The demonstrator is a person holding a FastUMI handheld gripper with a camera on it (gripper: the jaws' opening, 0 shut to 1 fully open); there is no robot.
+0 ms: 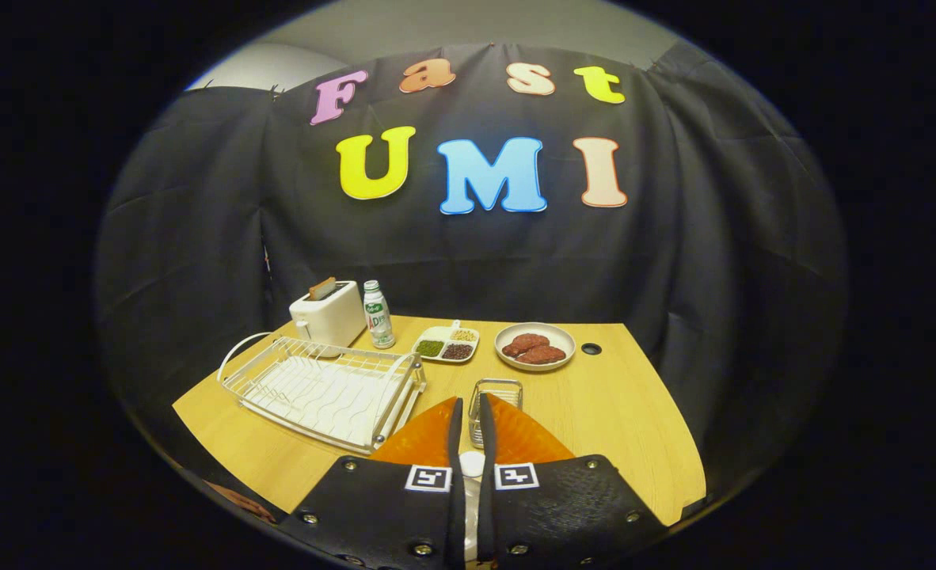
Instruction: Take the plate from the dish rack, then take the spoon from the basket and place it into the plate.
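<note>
An orange plate (420,439) lies flat on the wooden table (634,412), right under my fingers and beside the white wire dish rack (325,388), whose slots hold nothing. My gripper (471,410) hovers over the plate with its two fingers almost together, pinching a white spoon (472,465) of which just a small piece shows in the narrow gap. The small wire basket (498,396) stands just ahead of the fingertips, at the plate's far edge; nothing shows inside it.
Beyond the rack stand a white toaster (327,313) and a small bottle (377,315). A divided dish of beans (446,344) and a bowl of brown patties (535,347) sit at the back. A black hole (591,348) marks the tabletop.
</note>
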